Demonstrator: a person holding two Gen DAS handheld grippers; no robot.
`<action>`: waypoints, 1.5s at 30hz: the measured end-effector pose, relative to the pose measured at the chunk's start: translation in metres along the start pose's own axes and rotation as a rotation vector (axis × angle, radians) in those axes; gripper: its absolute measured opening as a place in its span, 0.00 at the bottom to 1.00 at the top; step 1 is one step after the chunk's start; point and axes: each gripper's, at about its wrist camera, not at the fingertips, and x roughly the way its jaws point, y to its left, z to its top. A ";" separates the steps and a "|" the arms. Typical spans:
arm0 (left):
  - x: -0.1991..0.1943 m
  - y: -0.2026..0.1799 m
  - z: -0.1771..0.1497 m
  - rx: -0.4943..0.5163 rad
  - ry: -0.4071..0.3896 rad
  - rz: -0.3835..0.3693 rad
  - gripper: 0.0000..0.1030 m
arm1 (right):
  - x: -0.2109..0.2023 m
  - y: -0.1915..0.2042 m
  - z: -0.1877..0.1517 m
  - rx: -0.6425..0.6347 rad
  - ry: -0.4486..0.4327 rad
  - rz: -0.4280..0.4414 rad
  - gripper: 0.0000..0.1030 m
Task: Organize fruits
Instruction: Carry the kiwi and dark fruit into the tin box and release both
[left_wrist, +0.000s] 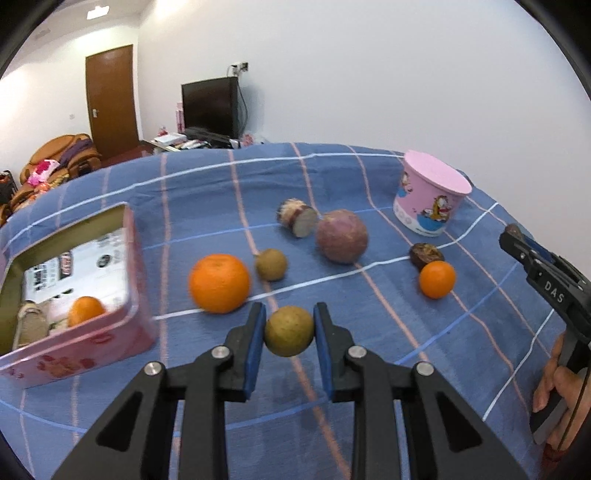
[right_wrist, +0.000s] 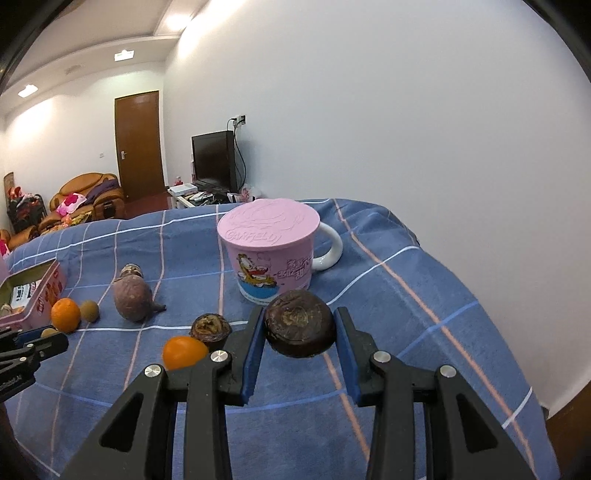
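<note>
- Step-wise, this looks like mid-sorting to me: both tongs are loaded and the carry to a container comes next.
- Left gripper (left_wrist: 289, 331) is pinched on a small tan-green round fruit (left_wrist: 289, 331), maybe a longan, blue pads touching both its sides. It seems lifted off the checked blue cloth (left_wrist: 388, 332), though I can't be sure.
- Right gripper (right_wrist: 299, 338) is clamped on a dark brown water chestnut (right_wrist: 300, 323), held just in front of the lidded pink Garfield mug (right_wrist: 271, 251).
- Pink tin box (left_wrist: 79, 345) sits open at about 9 o'clock in the left view, with one small orange (left_wrist: 85, 311) already inside.
- Loose on the cloth: big orange (left_wrist: 219, 283) at 11 o'clock of the left gripper, another longan (left_wrist: 272, 264), purple passion fruit (left_wrist: 342, 236), second chestnut (left_wrist: 426, 254), small orange (left_wrist: 437, 279).
- Next move, my guess: swing the left fruit over the tin's rim, then release low so it doesn't roll.
</note>
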 end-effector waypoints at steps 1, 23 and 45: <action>-0.002 0.003 -0.001 0.001 -0.005 0.008 0.27 | -0.002 0.003 -0.001 0.000 -0.004 0.003 0.38; -0.021 0.060 -0.008 -0.036 -0.038 0.100 0.27 | -0.023 0.112 -0.015 -0.016 0.020 0.196 0.38; -0.043 0.140 0.007 -0.106 -0.143 0.182 0.27 | -0.028 0.223 -0.005 -0.057 0.014 0.382 0.38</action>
